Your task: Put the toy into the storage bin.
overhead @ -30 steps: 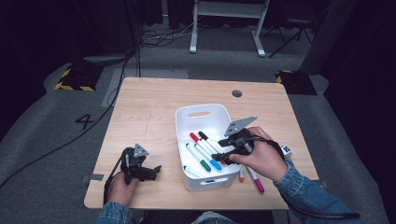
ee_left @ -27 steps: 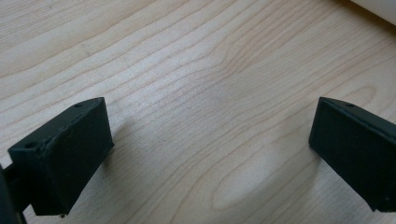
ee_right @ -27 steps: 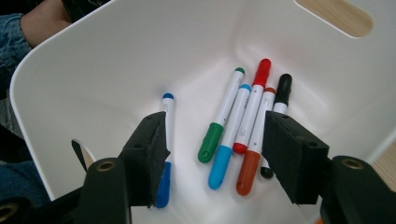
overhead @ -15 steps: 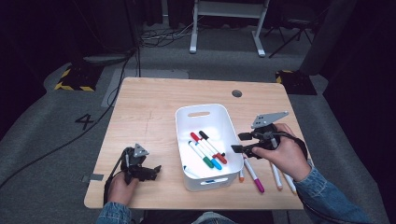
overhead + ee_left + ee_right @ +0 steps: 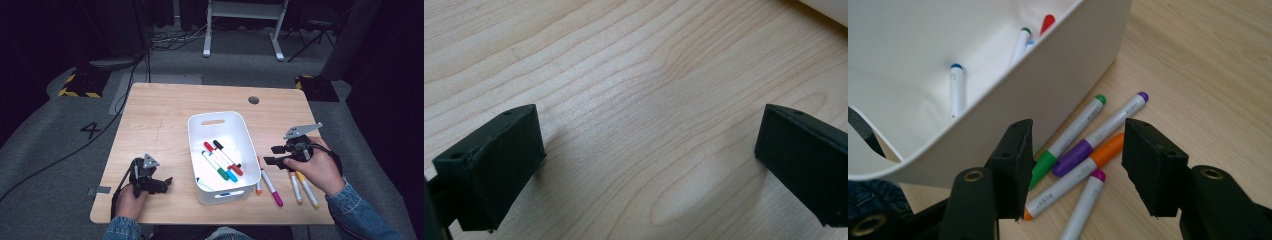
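My right gripper (image 5: 1075, 167) hovers with its jaws apart and nothing between them, just above a loose cluster of markers on the wooden table (image 5: 165, 120). A purple-capped marker (image 5: 1100, 135) and an orange-capped marker (image 5: 1073, 175) lie directly ahead of the jaws, a green-capped marker (image 5: 1068, 136) runs just beyond my left jaw, and a pink-tipped one (image 5: 1082, 205) sits nearest me. The white plastic bin (image 5: 1048, 95) rises immediately to the gripper's left, with several markers already inside.

The risk, as I judge it, is crowding: the markers touch or overlap, so closing here could catch two at once or squeeze one out sideways and send it rolling. My left jaw is also close to the bin wall and could nudge the bin on the way down.

My left gripper (image 5: 644, 165) rests low over bare wood, jaws wide apart and empty, the bin off beyond it.
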The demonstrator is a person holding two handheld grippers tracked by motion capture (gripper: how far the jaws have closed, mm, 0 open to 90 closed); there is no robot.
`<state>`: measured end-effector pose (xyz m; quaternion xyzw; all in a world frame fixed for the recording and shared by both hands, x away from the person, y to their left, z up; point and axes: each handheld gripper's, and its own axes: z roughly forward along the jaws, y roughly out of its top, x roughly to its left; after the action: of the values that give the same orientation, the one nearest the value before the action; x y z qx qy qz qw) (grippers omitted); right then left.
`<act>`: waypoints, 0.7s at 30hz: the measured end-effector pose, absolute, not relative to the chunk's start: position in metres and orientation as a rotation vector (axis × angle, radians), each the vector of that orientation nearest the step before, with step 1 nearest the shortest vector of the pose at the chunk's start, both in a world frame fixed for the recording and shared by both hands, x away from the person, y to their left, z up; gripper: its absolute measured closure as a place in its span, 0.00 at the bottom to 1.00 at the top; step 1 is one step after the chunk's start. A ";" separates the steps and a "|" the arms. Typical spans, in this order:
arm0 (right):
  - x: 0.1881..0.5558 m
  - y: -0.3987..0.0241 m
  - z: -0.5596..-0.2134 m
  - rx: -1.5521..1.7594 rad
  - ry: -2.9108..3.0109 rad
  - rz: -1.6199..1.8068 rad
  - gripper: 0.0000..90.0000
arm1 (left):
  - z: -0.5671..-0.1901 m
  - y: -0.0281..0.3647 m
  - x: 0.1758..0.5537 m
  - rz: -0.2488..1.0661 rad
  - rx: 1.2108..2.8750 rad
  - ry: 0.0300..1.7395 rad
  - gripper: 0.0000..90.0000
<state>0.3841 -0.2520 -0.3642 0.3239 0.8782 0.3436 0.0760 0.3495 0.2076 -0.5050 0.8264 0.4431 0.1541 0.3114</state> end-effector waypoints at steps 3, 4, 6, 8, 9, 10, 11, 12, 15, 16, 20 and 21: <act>0.383 -0.257 -0.372 0.998 2.633 0.996 0.55 | -0.505 0.208 0.349 0.407 2.181 1.170 0.00; 0.383 -0.259 -0.377 1.002 2.641 0.973 0.56 | -0.505 0.208 0.350 0.407 2.182 1.169 0.00; 0.382 -0.262 -0.384 1.023 2.651 0.954 0.57 | -0.505 0.208 0.350 0.407 2.182 1.169 0.00; 0.381 -0.264 -0.392 1.042 2.659 0.947 0.58 | -0.505 0.208 0.349 0.407 2.182 1.169 0.00; 0.381 -0.265 -0.397 1.047 2.665 0.936 0.58 | -0.505 0.208 0.349 0.407 2.182 1.169 0.00; 0.380 -0.266 -0.402 1.056 2.668 0.926 0.58 | -0.505 0.208 0.350 0.408 2.182 1.169 0.00; 0.380 -0.266 -0.405 1.062 2.674 0.917 0.59 | -0.505 0.208 0.350 0.409 2.182 1.170 0.00; 0.380 -0.267 -0.409 1.062 2.683 0.904 0.59 | -0.505 0.208 0.350 0.408 2.182 1.169 0.00; 0.378 -0.268 -0.420 1.074 2.704 0.870 0.59 | -0.505 0.208 0.349 0.407 2.181 1.170 0.00; 0.378 -0.269 -0.425 1.086 2.712 0.860 0.60 | -0.505 0.208 0.349 0.407 2.181 1.170 0.00; 0.378 -0.273 -0.435 1.109 2.760 0.785 0.69 | -0.505 0.208 0.350 0.411 2.182 1.170 0.00; 0.377 -0.273 -0.437 1.118 2.764 0.768 0.70 | -0.505 0.208 0.350 0.411 2.182 1.170 0.00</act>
<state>0.3774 -0.2732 -0.4367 0.3629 0.8973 0.2494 0.0312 0.3495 0.2077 -0.5049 0.8263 0.4431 0.1557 0.3108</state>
